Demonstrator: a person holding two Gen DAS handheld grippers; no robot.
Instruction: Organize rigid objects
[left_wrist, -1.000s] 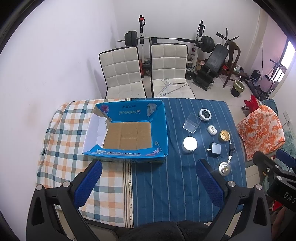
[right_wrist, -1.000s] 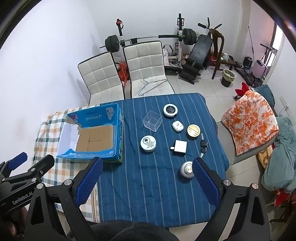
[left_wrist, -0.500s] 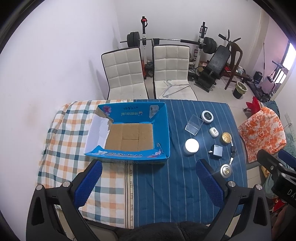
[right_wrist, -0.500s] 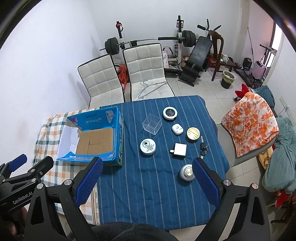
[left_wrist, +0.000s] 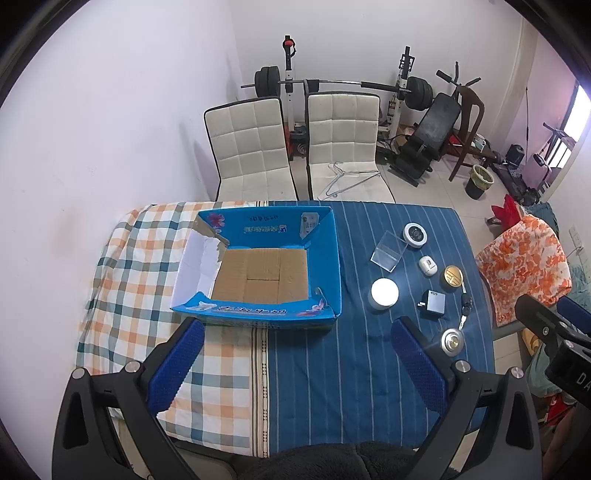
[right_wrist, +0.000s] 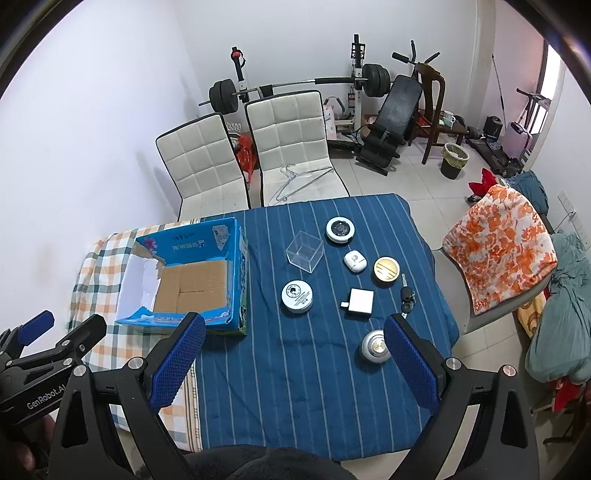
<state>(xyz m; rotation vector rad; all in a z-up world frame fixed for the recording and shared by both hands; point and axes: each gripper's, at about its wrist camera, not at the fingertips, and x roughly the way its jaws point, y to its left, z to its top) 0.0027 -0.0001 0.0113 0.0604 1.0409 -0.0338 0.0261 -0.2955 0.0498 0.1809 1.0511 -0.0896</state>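
A white-walled room with a barbell rack (right_wrist: 295, 83) and two white quilted chairs (left_wrist: 291, 147) is seen in the upper half of both views. Below them, the middle of each frame is filled by a tabletop (right_wrist: 295, 369) covered with a blue striped cloth on the right and a plaid cloth (left_wrist: 147, 266) on the left. An open blue cardboard box (left_wrist: 258, 266) with a brown floor is placed where the two cloths meet, left of centre. Right of the box, small rigid objects are spread apart on the blue cloth: a clear plastic cube (right_wrist: 304, 251), a round white tin (right_wrist: 297, 296), a round black-faced device (right_wrist: 340, 229), a white square charger (right_wrist: 360, 301), a gold-topped disc (right_wrist: 386, 271), a silver round puck (right_wrist: 375, 346), a small white case (right_wrist: 355, 261) and a car key (right_wrist: 407, 295). The left hand-held gripper (left_wrist: 295, 363) is held released above the near edge, nothing between its blue pads. The right hand-held gripper (right_wrist: 293, 360) is likewise spread wide and empty, its right pad just beside the puck in the frame.
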